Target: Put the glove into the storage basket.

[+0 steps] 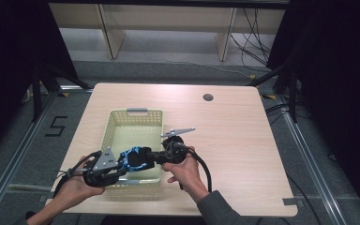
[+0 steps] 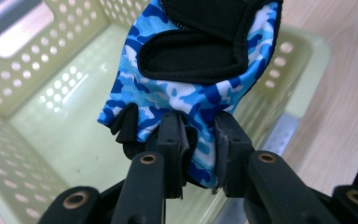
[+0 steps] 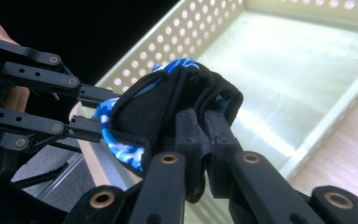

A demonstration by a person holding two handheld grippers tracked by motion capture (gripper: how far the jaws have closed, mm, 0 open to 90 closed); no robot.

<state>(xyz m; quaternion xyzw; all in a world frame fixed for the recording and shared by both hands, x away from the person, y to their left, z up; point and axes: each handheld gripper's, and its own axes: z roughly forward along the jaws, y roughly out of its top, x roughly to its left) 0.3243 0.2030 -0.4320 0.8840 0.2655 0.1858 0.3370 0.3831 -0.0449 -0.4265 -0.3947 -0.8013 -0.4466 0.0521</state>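
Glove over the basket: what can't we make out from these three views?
- Glove finger ends: in the left gripper view the closed pads cover them; whether it is fingerless is unclear.
- Glove's cuff end: cut off by the top edge of the left gripper view; in the right gripper view the right gripper hides it.
- Basket near wall: in the high view hidden behind the left gripper and glove.
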